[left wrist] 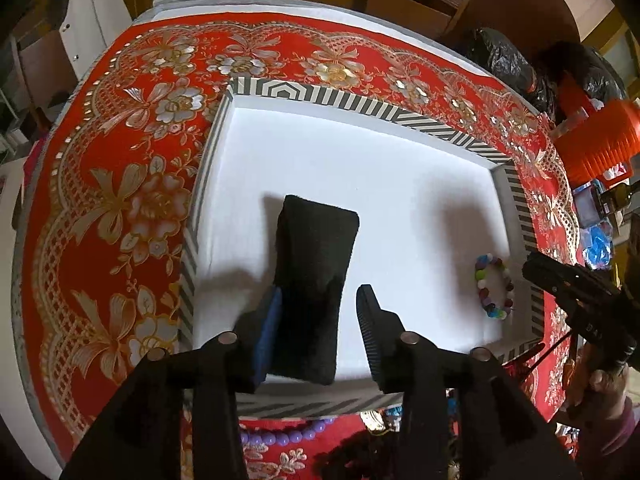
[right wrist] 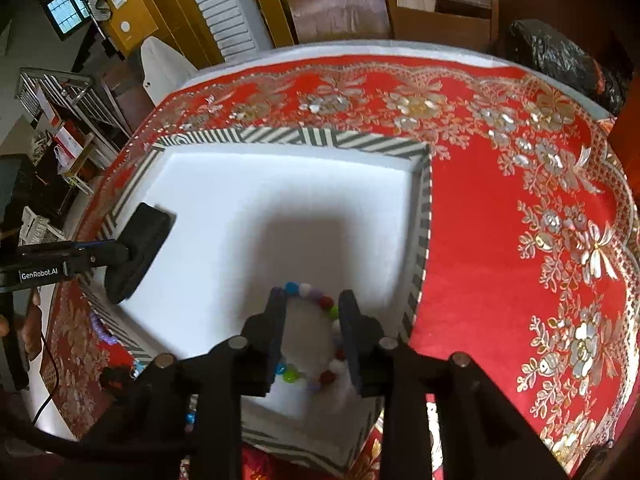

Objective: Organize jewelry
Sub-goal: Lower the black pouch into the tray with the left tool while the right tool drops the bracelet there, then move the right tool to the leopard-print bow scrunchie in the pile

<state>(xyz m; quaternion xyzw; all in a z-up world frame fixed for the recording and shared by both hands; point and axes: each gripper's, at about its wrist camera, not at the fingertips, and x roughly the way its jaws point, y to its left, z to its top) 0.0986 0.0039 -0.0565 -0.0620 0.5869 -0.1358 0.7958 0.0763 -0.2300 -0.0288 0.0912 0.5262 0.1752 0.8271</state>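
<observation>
A white tray with a striped rim lies on the red floral cloth. A black velvet pouch rests on the tray floor between the fingers of my left gripper, which is open around it. A multicoloured bead bracelet lies in the tray's near right corner. My right gripper is open, its fingers straddling the bracelet just above it. The right gripper also shows in the left wrist view at the far right.
A purple bead string and other jewelry lie on the cloth in front of the tray. An orange container and black bags stand off the table's right. Wooden chairs stand behind the table.
</observation>
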